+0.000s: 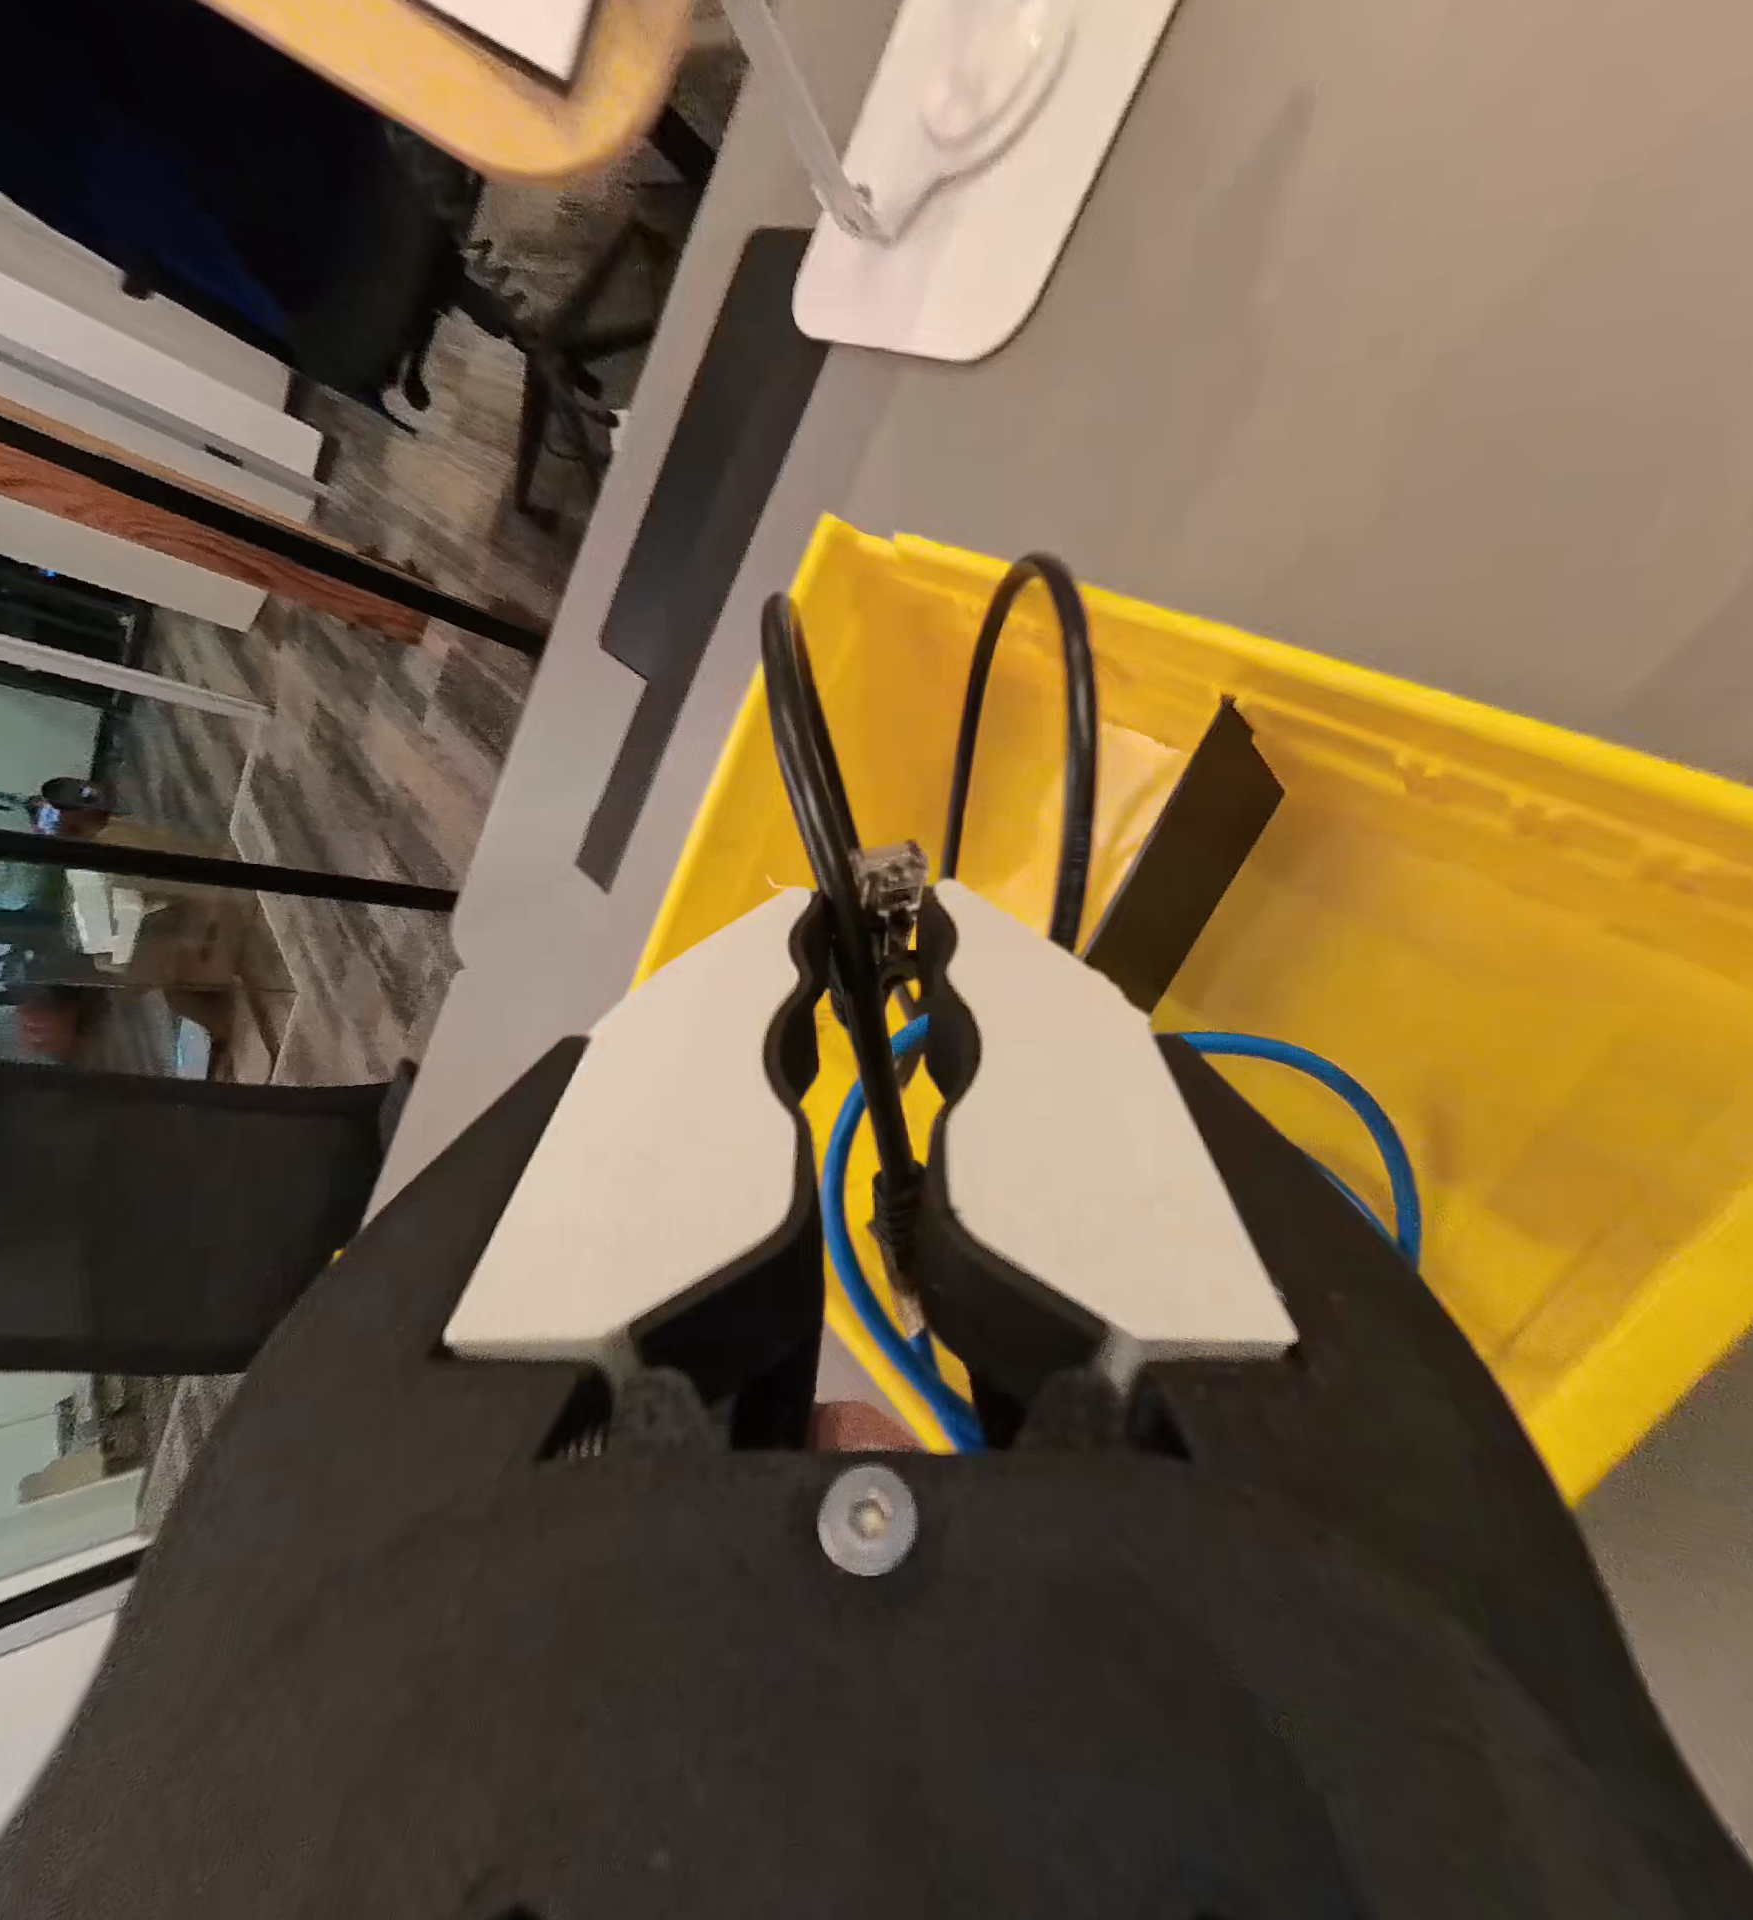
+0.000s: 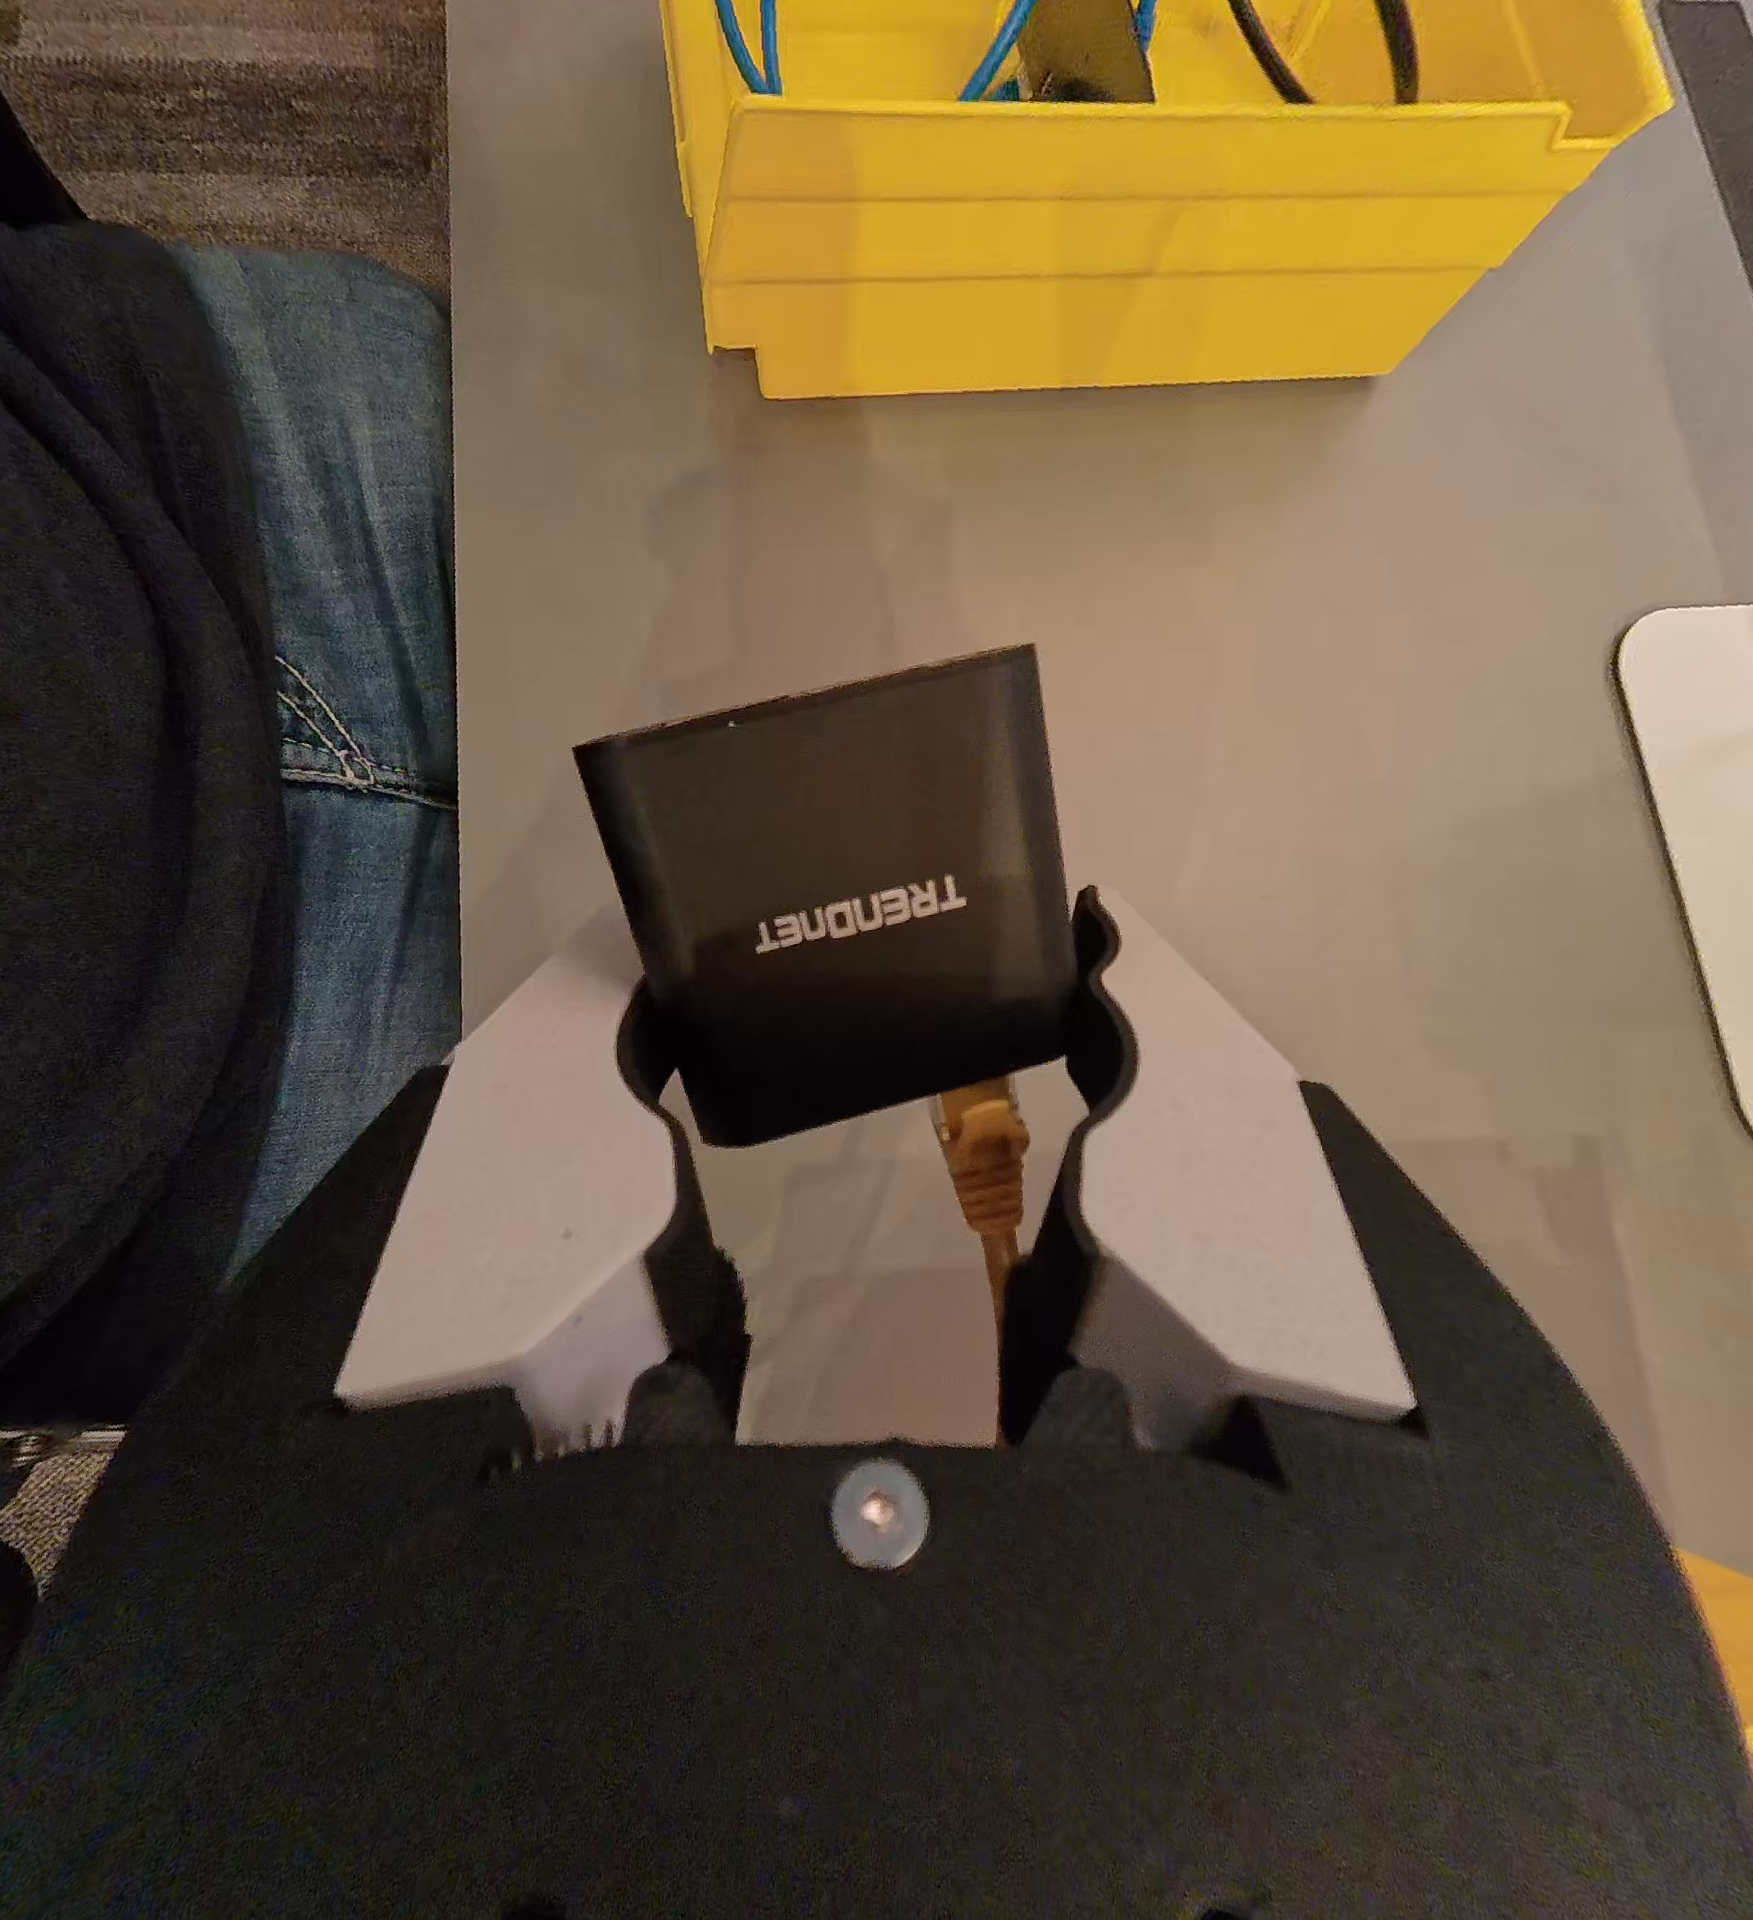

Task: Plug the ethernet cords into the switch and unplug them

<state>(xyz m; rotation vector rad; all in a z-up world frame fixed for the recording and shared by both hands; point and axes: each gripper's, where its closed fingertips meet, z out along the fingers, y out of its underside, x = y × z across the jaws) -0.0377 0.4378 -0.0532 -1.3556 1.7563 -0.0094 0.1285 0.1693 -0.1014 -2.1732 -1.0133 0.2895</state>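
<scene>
Nearly together stood the jaws of the left gripper, pinched on a black ethernet cord just behind its clear plug, which poked out past the fingertips. Beyond the tips looped the same cord, up and over a yellow bin on the grey table; lower between the fingers hung that cord's other booted end, crossing a blue ethernet cord coiled in the bin. Upright in the bin leaned a black divider. Farther off on the table lay a white flat stand. Held apart were the jaws of the right gripper, clamped on the near end of a black switch, the inner pads touching both of its sides. Tilted a little to the left sat the switch, low over the table; whether it rested on the surface could not be told. Plugged into its near face, toward the right, was a yellow-brown ethernet cord, running back between the fingers. Far ahead, well apart from the switch, stood the bin, blue and black cords showing inside. Left of the table edge showed a person's jeans.
</scene>
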